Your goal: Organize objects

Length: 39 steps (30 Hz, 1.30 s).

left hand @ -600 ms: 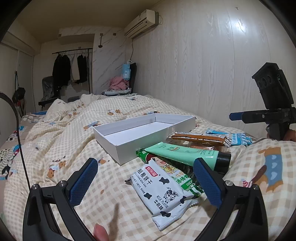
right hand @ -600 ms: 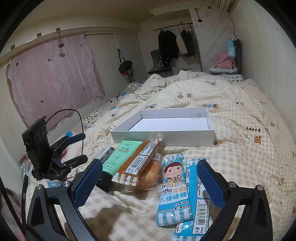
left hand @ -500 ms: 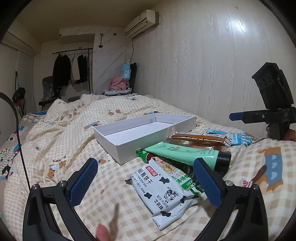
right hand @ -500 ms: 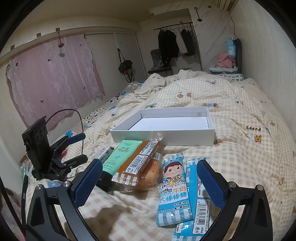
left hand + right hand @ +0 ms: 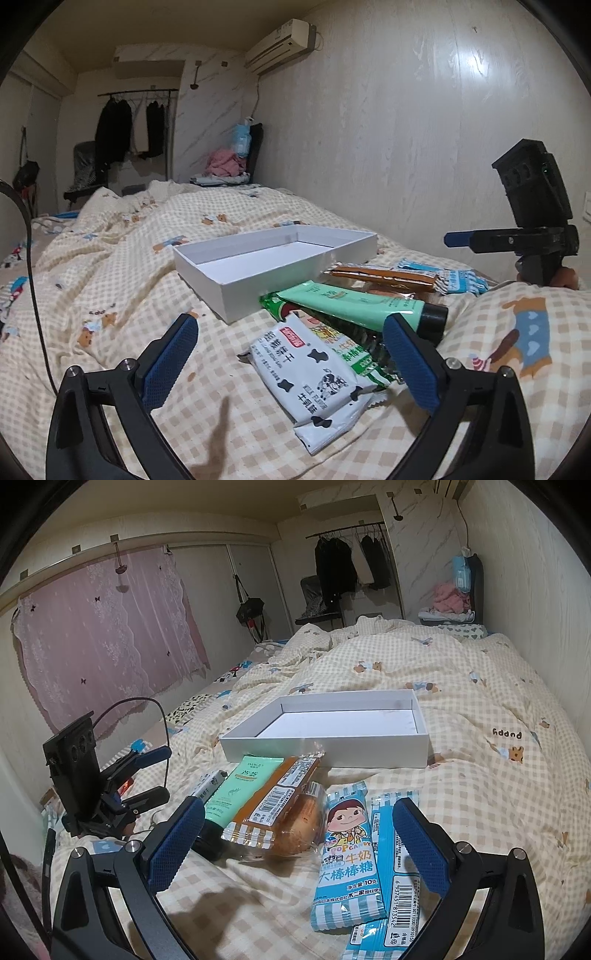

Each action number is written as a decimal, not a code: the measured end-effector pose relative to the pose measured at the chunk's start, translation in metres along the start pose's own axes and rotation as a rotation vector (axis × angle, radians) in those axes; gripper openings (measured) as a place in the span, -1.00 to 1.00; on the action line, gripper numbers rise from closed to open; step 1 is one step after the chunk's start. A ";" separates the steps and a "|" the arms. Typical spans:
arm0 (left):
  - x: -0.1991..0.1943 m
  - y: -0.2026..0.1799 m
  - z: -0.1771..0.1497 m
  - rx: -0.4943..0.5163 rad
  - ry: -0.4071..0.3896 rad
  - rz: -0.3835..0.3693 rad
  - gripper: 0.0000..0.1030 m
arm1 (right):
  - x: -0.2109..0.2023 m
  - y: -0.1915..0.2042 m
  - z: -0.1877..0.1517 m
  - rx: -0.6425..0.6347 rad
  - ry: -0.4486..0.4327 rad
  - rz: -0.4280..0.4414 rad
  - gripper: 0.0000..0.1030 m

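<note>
A shallow white box [image 5: 236, 288] [image 5: 332, 751] lies empty on the checked bed cover. In front of it sit a white cow-print biscuit pack [image 5: 306, 373], a green snack pack [image 5: 354, 354], a green tube with a black cap [image 5: 354, 304] [image 5: 245, 786], an orange-wrapped bread pack [image 5: 384, 275] [image 5: 284, 808] and two blue-and-white lollipop packs [image 5: 349, 856] [image 5: 388, 886]. My left gripper [image 5: 291, 360] hovers open over the biscuit pack. My right gripper [image 5: 299, 843] stands open above the bread and lollipop packs. Neither holds anything.
A wooden wall [image 5: 406, 147] runs along the bed's right side. Pink curtains [image 5: 103, 635] hang on the far left. A clothes rack [image 5: 351, 565] and a chair with pink cloth [image 5: 454, 598] stand beyond the bed's far end. A black cable [image 5: 33, 295] crosses the cover.
</note>
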State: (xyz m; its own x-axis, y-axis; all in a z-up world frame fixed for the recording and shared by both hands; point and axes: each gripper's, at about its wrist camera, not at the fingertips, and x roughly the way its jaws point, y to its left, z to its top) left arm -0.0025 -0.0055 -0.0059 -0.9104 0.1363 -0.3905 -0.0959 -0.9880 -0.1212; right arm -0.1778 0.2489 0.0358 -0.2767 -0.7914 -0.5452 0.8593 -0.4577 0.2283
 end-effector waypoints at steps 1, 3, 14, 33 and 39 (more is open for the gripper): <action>0.001 0.000 0.000 -0.001 0.000 -0.004 0.94 | 0.000 0.000 0.000 0.000 0.000 0.000 1.00; 0.000 -0.002 -0.001 0.001 -0.010 -0.012 0.93 | 0.000 0.000 0.000 0.000 0.000 0.000 1.00; -0.003 0.003 -0.001 -0.032 -0.030 -0.050 0.93 | 0.000 -0.001 -0.001 0.013 0.000 0.032 1.00; -0.004 -0.009 -0.002 0.018 -0.033 -0.090 0.35 | -0.008 0.001 -0.001 0.039 -0.031 0.117 0.08; -0.003 -0.010 -0.002 0.014 -0.026 -0.092 0.44 | -0.015 -0.016 -0.001 0.149 -0.056 0.225 0.47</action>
State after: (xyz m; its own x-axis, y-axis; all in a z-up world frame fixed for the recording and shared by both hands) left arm 0.0016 0.0038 -0.0053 -0.9074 0.2249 -0.3549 -0.1852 -0.9723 -0.1427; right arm -0.1869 0.2686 0.0392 -0.1132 -0.8992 -0.4226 0.8300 -0.3194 0.4573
